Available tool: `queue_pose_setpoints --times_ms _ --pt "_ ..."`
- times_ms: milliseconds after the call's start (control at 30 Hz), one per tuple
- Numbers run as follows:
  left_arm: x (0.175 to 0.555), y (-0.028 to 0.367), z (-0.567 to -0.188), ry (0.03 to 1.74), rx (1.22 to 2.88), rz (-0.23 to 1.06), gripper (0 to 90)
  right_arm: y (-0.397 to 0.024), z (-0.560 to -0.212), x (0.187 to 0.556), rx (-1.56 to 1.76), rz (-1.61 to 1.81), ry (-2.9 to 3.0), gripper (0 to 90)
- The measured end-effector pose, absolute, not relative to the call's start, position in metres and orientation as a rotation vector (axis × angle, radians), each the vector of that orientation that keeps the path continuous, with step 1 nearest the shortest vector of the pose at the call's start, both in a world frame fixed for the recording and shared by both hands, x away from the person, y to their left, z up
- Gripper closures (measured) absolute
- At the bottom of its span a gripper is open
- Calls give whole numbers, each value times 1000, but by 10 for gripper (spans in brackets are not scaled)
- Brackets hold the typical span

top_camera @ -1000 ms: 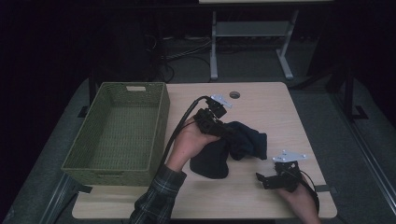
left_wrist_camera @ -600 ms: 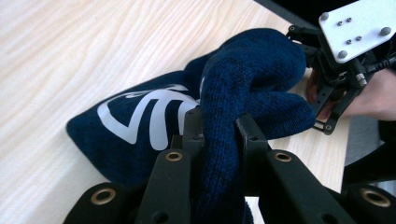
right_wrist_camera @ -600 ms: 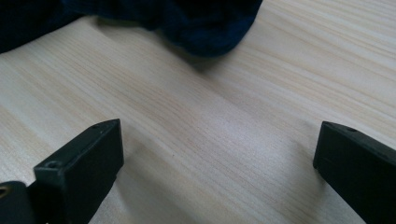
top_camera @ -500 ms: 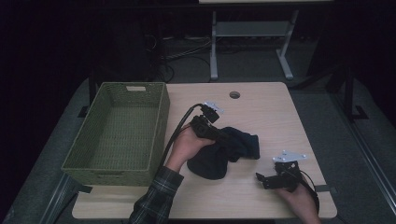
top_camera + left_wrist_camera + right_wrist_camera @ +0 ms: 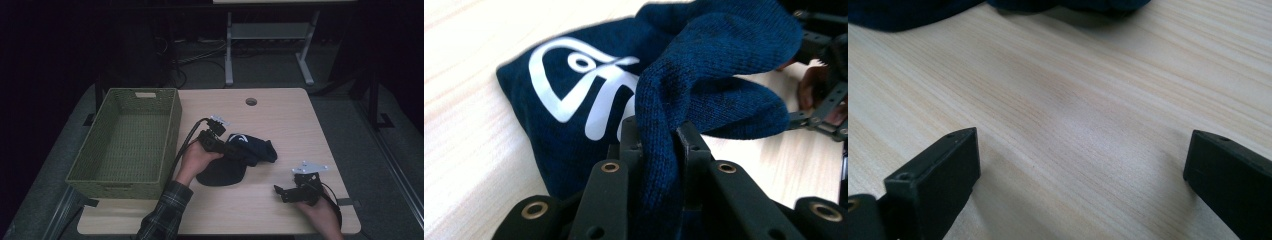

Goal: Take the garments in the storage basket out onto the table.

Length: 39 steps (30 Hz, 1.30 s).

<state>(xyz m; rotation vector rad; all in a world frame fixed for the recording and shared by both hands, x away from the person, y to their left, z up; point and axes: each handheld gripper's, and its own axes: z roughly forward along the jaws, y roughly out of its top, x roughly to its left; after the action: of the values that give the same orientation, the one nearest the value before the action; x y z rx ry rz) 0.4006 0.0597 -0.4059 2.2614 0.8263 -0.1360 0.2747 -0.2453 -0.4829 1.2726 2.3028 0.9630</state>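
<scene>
At the centre of the high view, the left gripper (image 5: 235, 150) pinches a fold of the dark blue knit cloth (image 5: 250, 149), which lies on the table (image 5: 280, 120) beside the green basket (image 5: 127, 137). In the lower right, the right gripper (image 5: 279, 191) rests on the table with its jaws wide apart and nothing between them.

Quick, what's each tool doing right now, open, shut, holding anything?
Left tool: shut on a fold of the navy knit garment, which lies on the table.
Right tool: open, nothing between its jaws, low over bare table.
</scene>
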Motion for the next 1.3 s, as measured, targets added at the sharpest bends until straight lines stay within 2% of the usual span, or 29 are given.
queue_pose_setpoints --times_ms 400,467,700,800,933,1067,1100,1167,1300 --pt "402 64 -433 853 2282 -172 750 -245 -483 275 1273 963 2303 14" --pt "401 65 -431 841 2288 -162 706 -245 -483 275 1273 963 2303 14" --pt "391 69 -415 809 2272 -113 472 -245 -483 275 1272 963 2303 14" --pt "387 73 -407 796 2273 -86 423 -245 -483 275 1272 963 2303 14" --pt "378 80 -393 782 2255 -44 399 -245 -483 275 1273 963 2303 14" --pt "367 87 -379 766 2232 -7 404 -245 -483 275 1273 963 2303 14" --pt "364 88 -376 756 2236 -5 430 -245 -483 275 1273 963 2303 14" --pt "357 91 -372 750 2245 0 497 -245 -483 275 1274 964 2302 14" --pt "344 95 -371 726 2249 -14 719 -245 -483 275 1273 964 2302 14"
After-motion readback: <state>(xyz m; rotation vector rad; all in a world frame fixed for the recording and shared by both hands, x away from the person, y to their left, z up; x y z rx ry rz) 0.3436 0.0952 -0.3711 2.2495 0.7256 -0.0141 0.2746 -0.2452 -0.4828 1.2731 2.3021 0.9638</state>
